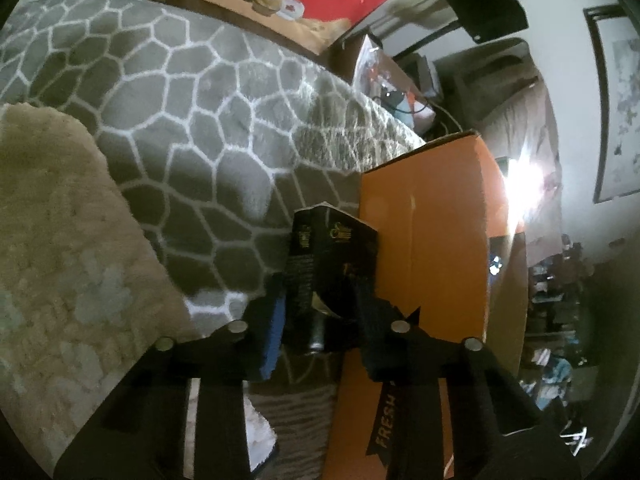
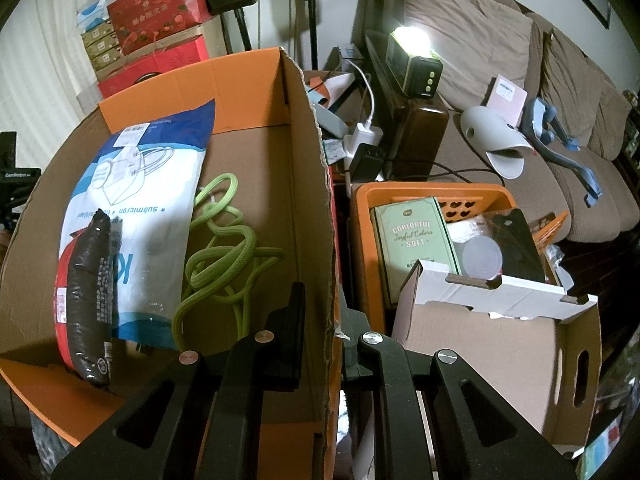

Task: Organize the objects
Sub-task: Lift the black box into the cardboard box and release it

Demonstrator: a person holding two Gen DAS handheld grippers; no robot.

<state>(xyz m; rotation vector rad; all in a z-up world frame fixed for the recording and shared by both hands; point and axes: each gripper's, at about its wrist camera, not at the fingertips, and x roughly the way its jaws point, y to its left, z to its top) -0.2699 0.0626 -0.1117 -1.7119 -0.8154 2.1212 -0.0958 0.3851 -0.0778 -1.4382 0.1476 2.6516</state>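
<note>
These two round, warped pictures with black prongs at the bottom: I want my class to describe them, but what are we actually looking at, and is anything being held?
A person holds a two-finger grabbing tool in each hand, and each tool carries a wide-angle camera looking along its fingers.

The left wrist view shows the left tool with a small black box between its fingers, over a grey patterned rug, beside the outside of an orange cardboard box.

The right wrist view shows the right tool pinching the side wall of that large cardboard box. Inside lie a blue-and-white bag, a dark packet and a green cord. Beside it sit an orange basket of items and a smaller white-topped box.
</note>
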